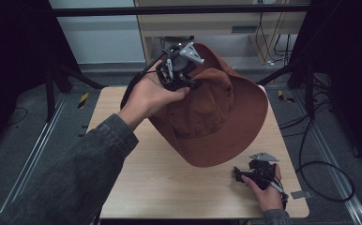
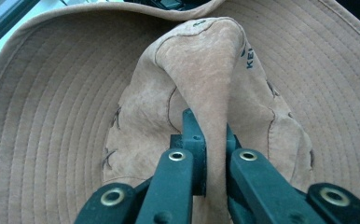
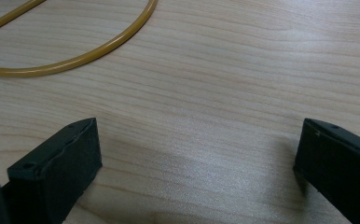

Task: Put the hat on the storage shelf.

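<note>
Left hand-held gripper (image 1: pixel 192 83) pinches a crown fold of the soft, light hat (image 1: pixel 216 117), held tilted above the far worktop (image 1: pixel 169 187); right hand-held gripper (image 1: pixel 239 175) rests wide open, empty, near right.

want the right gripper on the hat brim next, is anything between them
Nothing visible. The right gripper rests open on the table, just below the near edge of the hat, with bare wood between them. The left gripper holds the hat up by a pinched fold. A yellow cord lies ahead on the table.
</note>
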